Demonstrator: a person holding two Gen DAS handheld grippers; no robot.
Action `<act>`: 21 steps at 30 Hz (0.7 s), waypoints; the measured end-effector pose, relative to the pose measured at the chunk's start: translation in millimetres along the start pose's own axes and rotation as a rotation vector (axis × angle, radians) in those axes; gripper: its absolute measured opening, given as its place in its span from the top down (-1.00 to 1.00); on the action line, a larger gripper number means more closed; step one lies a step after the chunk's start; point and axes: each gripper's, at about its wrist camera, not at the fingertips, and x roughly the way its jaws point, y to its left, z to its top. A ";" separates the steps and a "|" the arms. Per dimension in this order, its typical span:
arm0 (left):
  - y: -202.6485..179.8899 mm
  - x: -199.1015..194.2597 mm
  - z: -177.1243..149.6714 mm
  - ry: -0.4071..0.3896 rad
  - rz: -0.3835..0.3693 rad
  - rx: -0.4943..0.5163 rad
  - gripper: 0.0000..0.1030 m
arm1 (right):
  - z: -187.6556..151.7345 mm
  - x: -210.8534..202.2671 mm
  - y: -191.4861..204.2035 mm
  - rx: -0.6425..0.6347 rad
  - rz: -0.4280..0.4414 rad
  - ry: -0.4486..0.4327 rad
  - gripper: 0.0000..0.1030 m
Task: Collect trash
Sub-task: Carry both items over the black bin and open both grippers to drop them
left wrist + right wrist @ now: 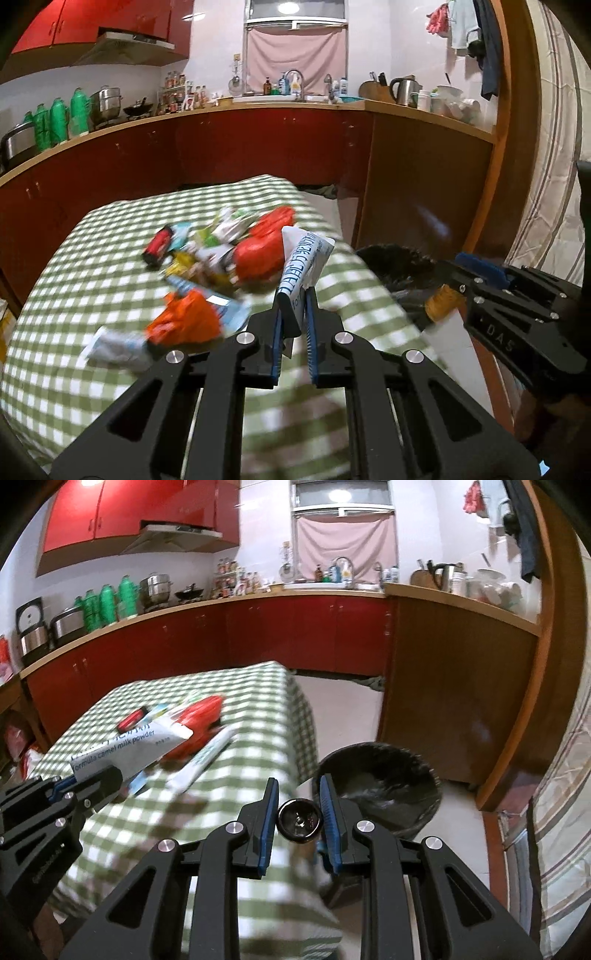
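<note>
Carrying a small round can (300,821) pinched in my right hand-held gripper (299,812), the bin (376,786) lies just ahead; left hand-held gripper (295,314) clamps a milk-powder sachet (301,258), farther off.

A table (92,369) draped in a green-and-white checked cloth is seen. Wrappers (207,254) are heaped near its far right corner, around a red plastic bag (258,254); an orange wrapper (184,321), blurred, perhaps a snack packet, is laid nearer than the bag.
</note>
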 end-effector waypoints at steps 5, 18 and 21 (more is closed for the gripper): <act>-27.8 26.3 19.7 0.002 -0.028 0.020 0.79 | 16.7 10.1 -27.6 0.013 -0.061 -0.037 0.53; -88.3 114.1 62.9 0.100 -0.067 0.047 0.80 | 35.7 62.4 -92.0 0.095 -0.101 -0.039 0.53; -99.3 129.5 67.8 0.125 -0.066 0.049 0.80 | 35.7 74.0 -102.7 0.101 -0.105 -0.029 0.53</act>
